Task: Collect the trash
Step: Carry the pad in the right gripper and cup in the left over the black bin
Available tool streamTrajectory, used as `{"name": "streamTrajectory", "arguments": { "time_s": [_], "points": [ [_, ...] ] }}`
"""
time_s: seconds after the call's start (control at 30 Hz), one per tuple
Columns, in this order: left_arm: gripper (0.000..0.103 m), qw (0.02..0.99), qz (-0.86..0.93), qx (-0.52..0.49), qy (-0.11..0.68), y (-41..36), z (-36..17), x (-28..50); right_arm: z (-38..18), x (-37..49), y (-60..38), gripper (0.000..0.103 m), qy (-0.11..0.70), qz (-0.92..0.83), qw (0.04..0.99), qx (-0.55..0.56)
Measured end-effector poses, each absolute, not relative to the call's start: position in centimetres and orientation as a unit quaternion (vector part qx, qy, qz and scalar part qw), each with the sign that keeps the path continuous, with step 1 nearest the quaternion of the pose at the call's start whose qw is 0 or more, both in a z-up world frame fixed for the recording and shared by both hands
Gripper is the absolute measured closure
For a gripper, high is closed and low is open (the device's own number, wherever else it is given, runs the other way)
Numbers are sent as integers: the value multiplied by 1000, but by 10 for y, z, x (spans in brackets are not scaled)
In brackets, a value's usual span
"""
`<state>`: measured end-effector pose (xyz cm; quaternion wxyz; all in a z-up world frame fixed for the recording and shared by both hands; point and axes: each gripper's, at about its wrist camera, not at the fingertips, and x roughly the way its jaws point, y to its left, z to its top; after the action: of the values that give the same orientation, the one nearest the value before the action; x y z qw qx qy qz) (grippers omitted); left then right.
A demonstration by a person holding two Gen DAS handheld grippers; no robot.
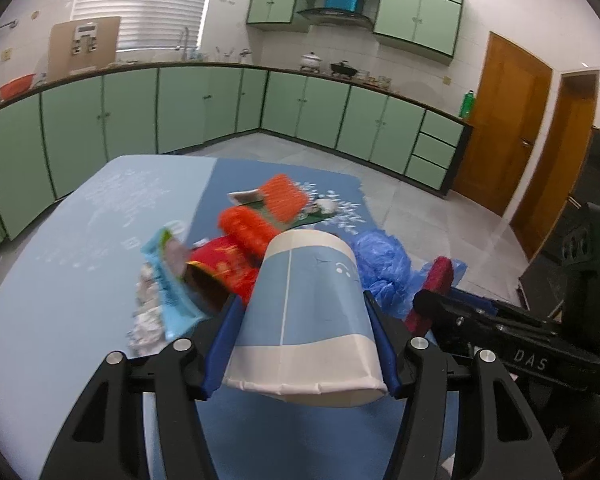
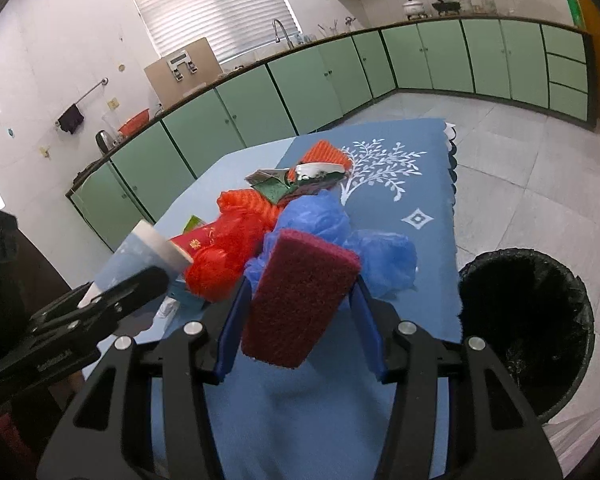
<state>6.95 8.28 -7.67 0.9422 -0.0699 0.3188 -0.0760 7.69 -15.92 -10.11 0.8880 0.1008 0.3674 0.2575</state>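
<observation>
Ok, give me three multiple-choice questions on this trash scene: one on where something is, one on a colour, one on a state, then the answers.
1. Where is the black-lined round trash bin?
A. on the table
B. on the floor beside the table
C. on the counter

2. What colour is the rectangular scouring pad?
A. dark red
B. yellow
C. white

3. What is the left gripper doing?
A. hanging empty
B. gripping a plastic bag
C. gripping the blue-and-white paper cup

Answers: 1 B, the bin stands on floor tiles at the blue tablecloth's edge. 2 A, the pad between the right gripper's fingers is maroon. 3 C, both blue pads press the cup's sides.
</observation>
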Motion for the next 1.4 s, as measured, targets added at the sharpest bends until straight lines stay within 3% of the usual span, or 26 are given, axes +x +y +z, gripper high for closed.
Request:
{"name": "streamTrajectory", "arguments": {
  "time_s": [0.23, 0.37, 0.53, 0.6, 0.67, 1.07, 1.4],
  "points": [
    [44, 938, -95, -60, 329, 60, -78, 75, -128, 80, -176, 51, 424, 255, 864, 93],
    [44, 936, -93, -60, 334, 59, -81, 73, -146, 77, -176, 40, 447, 244, 855, 101],
    [44, 936, -91, -59, 334, 62, -83, 69, -149, 77, -172, 40, 450, 247, 850, 117],
    [44, 936, -91, -59, 334, 63, -84, 68, -150, 80, -173, 44, 455, 254, 843, 135],
    [44, 936, -90, -60, 334, 63, -83, 69, -150, 82, -171, 60, 452, 272, 837, 147],
    [44, 938, -99, -64, 325, 60, -77, 65, -104, 65, -181, 61, 396, 276, 868, 115],
    [44, 931, -191, -44, 309, -12, -63, 98, -83, 79, -280, 61, 359, 173, 911, 111]
  ]
}}
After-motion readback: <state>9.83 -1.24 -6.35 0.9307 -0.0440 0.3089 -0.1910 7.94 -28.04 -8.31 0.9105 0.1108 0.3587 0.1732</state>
